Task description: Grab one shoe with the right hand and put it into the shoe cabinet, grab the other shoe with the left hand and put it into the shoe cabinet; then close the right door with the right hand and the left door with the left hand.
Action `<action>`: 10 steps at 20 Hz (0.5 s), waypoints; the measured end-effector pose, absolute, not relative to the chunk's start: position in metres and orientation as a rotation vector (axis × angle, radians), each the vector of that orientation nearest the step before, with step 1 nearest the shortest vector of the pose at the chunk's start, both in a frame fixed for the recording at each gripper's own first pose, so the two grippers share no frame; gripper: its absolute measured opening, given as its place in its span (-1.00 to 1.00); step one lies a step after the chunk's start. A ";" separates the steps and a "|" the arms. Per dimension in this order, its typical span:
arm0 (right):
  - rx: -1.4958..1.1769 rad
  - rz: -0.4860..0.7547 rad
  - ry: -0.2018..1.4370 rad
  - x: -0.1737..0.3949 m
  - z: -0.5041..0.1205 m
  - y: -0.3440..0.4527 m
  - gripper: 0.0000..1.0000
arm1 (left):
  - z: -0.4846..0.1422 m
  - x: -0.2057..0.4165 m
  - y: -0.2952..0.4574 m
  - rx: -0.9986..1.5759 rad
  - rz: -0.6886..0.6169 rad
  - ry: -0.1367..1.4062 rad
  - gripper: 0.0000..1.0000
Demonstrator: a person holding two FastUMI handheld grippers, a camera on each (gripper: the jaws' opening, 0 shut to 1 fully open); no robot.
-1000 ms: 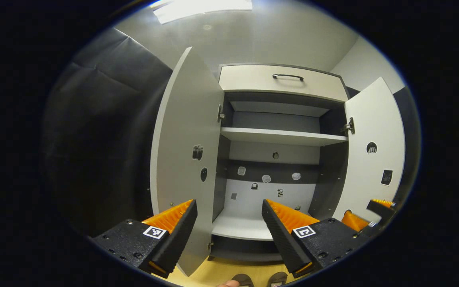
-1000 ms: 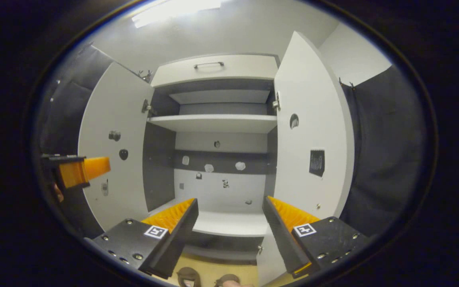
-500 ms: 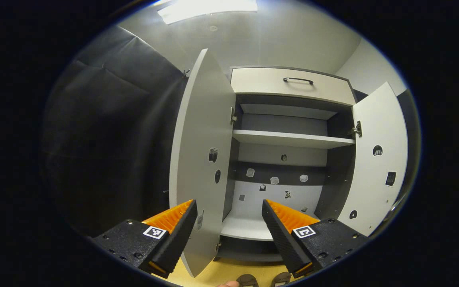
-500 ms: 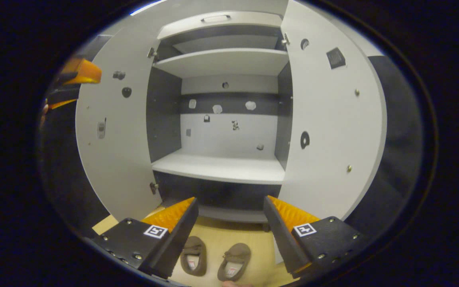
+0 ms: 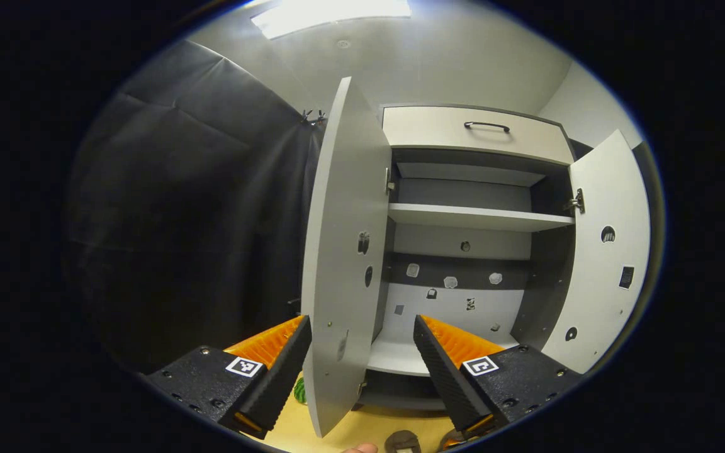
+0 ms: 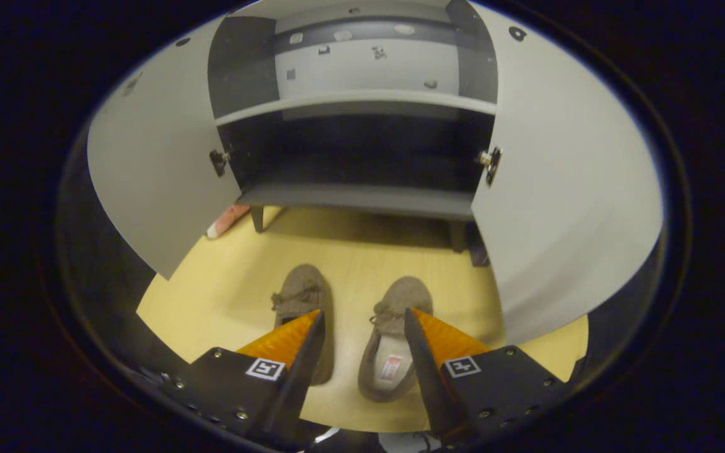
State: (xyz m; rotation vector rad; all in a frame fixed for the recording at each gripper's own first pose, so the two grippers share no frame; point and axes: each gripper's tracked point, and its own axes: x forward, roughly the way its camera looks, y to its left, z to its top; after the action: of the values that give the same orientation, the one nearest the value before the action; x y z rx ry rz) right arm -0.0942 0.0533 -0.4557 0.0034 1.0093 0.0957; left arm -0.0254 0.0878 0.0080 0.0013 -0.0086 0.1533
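Two brown slippers lie side by side on the yellow floor in the right gripper view, toes toward the cabinet: the left shoe and the right shoe. My right gripper hangs open just above them, the right shoe's opening between its fingers, its left finger overlapping the left shoe. The shoe cabinet stands with both doors swung wide. My left gripper is open and held up facing the cabinet, with the left door nearly edge-on in front of it. One shoe peeks in at the bottom.
The right door and left door flank the shoes. A pink object lies by the cabinet's left leg. A drawer with a handle tops the cabinet. Something green sits on the floor left of the left door.
The right gripper has tipped down from the cabinet's shelves to the shoes and come close above them, its fingers slightly narrower. The left gripper has drifted left, making the left door look more edge-on.
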 end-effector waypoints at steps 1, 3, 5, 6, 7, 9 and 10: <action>-0.003 0.102 1.050 -0.099 -0.469 0.055 0.55 | 0.006 -0.027 0.090 0.000 0.160 -0.003 0.99; -0.022 0.106 1.104 -0.108 -0.489 0.055 0.54 | 0.007 -0.031 0.096 0.000 0.175 0.001 0.99; -0.042 0.092 1.138 -0.114 -0.511 0.055 0.51 | 0.010 -0.035 0.100 -0.006 0.178 -0.010 0.99; -0.047 0.085 1.151 -0.114 -0.519 0.054 0.55 | 0.012 -0.038 0.103 -0.006 0.184 -0.014 0.99; -0.057 0.077 1.159 -0.113 -0.526 0.052 0.54 | 0.014 -0.039 0.107 -0.002 0.194 -0.019 0.99; -0.098 0.062 1.153 -0.105 -0.538 0.048 0.54 | 0.018 -0.044 0.116 0.013 0.222 -0.028 0.99; -0.119 0.056 1.148 -0.099 -0.545 0.047 0.55 | 0.019 -0.046 0.121 0.021 0.237 -0.033 0.97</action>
State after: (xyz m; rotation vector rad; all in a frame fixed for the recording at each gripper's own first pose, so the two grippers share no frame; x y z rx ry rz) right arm -0.0987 0.0472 -0.5451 -0.1194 1.1478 0.0558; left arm -0.0456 0.1211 0.0195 0.0210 -0.0327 0.2370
